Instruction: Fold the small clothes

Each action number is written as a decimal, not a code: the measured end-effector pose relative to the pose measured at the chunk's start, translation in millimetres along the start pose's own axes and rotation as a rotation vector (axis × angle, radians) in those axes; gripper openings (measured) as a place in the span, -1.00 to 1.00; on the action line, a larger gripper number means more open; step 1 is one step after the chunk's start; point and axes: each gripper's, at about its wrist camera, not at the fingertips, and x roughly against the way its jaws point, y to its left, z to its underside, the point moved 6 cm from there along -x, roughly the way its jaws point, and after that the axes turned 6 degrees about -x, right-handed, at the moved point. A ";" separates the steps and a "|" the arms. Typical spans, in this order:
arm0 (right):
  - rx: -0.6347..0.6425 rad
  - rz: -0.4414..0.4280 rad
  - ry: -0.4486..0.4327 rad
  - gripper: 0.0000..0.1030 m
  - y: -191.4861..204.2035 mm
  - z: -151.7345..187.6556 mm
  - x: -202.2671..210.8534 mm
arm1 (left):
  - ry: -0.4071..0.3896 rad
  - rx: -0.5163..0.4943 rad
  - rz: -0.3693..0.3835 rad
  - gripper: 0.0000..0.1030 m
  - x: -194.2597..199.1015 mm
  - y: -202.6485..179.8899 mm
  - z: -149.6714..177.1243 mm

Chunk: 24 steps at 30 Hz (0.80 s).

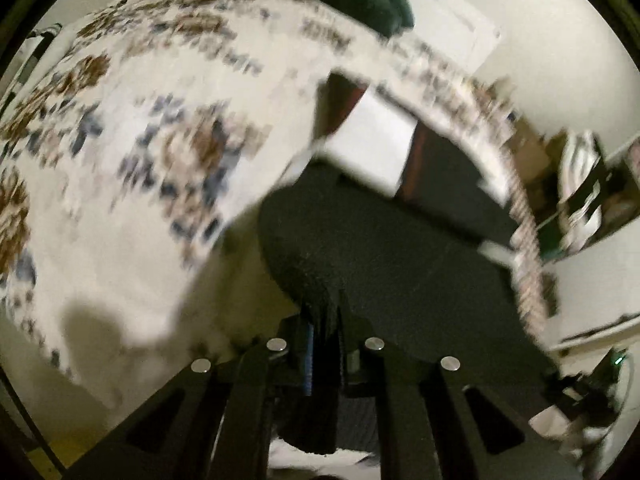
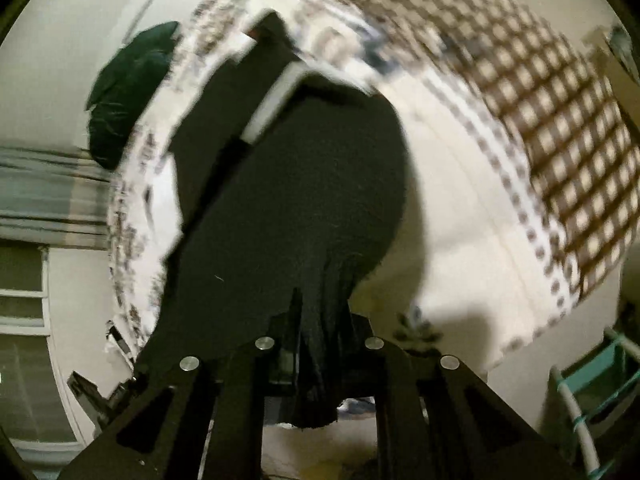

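Barely begun: left gripper [image 1: 322, 344] and right gripper [image 2: 320, 340] each clamped on an edge of the black garment [image 2: 288, 208], hanging ahead above the patterned bedspread [image 1: 132, 152], seemingly unfolded through blur.

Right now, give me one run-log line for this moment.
left tongs: shut on garment | right tongs: shut on garment | garment: black, hanging over bedspread | frames blurred

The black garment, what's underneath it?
Under the black garment lies the patterned bedspread, visible around its edges. Whatever sits directly beneath the cloth is covered.
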 end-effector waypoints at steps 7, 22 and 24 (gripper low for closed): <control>0.096 -0.008 -0.101 -0.75 82.3 -99.1 24.7 | -0.105 -0.010 0.060 -0.88 -9.1 -34.2 -129.8; 0.201 0.107 -0.128 -0.76 211.3 -362.9 -130.6 | -0.067 -0.006 -0.077 -0.88 -212.3 -54.2 -325.2; 0.178 0.128 -0.106 -0.76 212.1 -387.3 -164.4 | -0.029 0.021 -0.106 -0.87 -241.3 -47.6 -334.8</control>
